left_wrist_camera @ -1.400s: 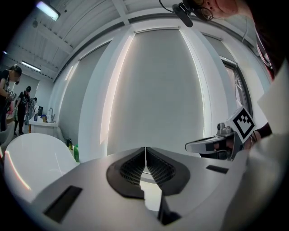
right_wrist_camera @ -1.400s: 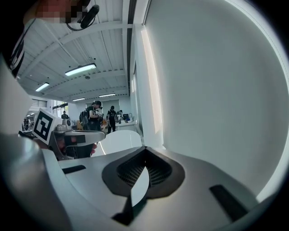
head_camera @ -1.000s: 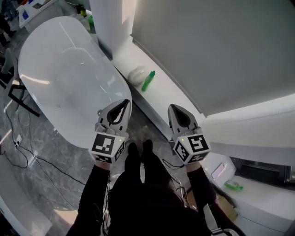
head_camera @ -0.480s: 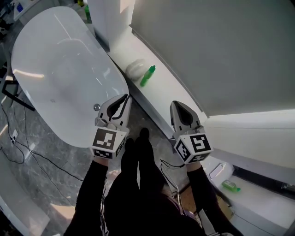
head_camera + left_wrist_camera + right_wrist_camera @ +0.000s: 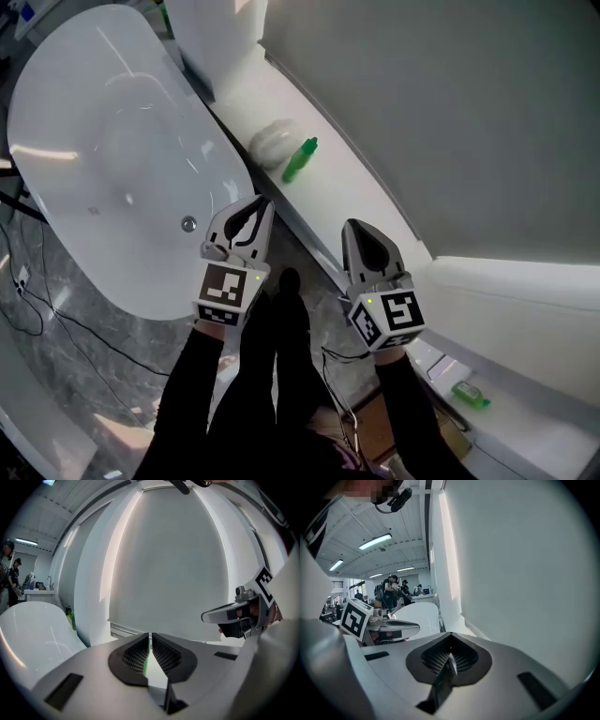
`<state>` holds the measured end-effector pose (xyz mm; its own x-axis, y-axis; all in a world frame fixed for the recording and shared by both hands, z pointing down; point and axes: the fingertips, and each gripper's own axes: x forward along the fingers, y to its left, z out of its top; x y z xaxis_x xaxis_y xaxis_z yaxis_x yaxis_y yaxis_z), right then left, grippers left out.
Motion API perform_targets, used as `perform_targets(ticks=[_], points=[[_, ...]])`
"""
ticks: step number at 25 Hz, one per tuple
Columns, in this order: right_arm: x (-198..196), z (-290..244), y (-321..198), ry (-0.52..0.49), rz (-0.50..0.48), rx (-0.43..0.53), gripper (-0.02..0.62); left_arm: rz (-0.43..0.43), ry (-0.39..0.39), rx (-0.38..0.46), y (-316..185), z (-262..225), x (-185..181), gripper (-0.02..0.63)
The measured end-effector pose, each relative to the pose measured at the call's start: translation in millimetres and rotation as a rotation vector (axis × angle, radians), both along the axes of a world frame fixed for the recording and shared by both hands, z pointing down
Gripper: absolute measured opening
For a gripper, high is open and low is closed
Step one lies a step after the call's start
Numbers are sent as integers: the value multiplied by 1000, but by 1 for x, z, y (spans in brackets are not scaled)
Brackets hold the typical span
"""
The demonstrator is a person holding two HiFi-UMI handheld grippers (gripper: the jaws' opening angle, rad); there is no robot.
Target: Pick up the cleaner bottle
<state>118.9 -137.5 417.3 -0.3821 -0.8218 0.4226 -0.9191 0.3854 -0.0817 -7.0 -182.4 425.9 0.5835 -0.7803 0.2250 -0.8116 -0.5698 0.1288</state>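
From the head view, my left gripper point(image 5: 255, 211) and right gripper point(image 5: 362, 236) hang side by side above the floor. The green cleaner bottle point(image 5: 300, 160) sits ahead on the white ledge point(image 5: 349, 190) between bathtub point(image 5: 94, 141) and wall, well apart from both. In the left gripper view the jaws are clenched on nothing — a green sliver shows in line beyond them. In the right gripper view the jaws are pressed together too, empty — one pair must part, I judge, before taking the bottle.

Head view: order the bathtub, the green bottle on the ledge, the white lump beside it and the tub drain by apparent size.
1. bathtub, by far.
2. green bottle and white lump: too alike to rank; bottle longer, lump wider.
3. drain, smallest.
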Motion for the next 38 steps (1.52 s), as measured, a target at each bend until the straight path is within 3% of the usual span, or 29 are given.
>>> perform_targets(ticks=[12, 23, 29, 38], points=[[-1, 83, -29, -16, -31, -37, 2, 10, -65, -16, -36, 85, 34, 53], [0, 111, -52, -44, -25, -24, 2, 12, -166, -53, -64, 148, 55, 170], [11, 128, -66, -54, -3, -41, 2, 13, -180, -95, -86, 181, 71, 224], [22, 144, -84, -56, 23, -57, 2, 23, -197, -129, -111, 207, 84, 238]])
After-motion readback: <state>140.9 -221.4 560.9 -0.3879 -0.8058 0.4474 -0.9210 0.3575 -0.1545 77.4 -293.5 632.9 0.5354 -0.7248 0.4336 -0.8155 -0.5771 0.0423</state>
